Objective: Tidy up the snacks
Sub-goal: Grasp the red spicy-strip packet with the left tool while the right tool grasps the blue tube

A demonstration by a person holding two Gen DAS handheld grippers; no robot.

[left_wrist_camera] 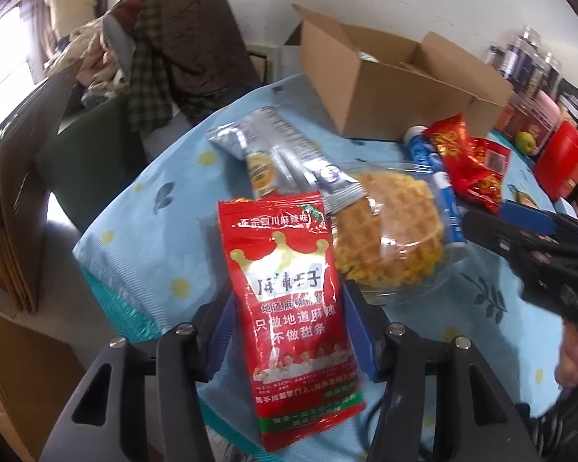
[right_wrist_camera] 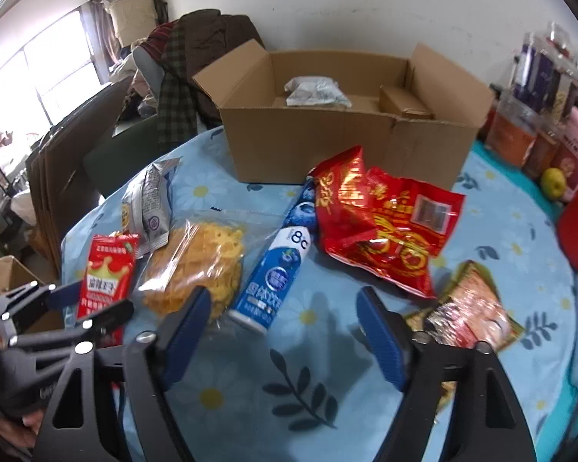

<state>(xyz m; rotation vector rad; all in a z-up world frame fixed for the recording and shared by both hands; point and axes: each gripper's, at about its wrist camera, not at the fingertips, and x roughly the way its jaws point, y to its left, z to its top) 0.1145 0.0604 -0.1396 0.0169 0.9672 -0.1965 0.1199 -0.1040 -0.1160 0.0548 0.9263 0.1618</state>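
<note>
Red packet hiding waffle bag

Daylight from a blown-out window at left; soft shadows, fisheye-bent dark edges, slight blur throughout

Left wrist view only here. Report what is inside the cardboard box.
Observer: A crumpled white packet lies on the floor of the cardboard box, toward its back wall.
Operator: Now give me the state of the right tool.
Observer: The right tool is open, with nothing between its fingers, above the blue tablecloth.
Operator: Name anything next to it that I am missing.
Observer: An orange-and-red snack packet lies on the cloth just to the right of it.
</note>
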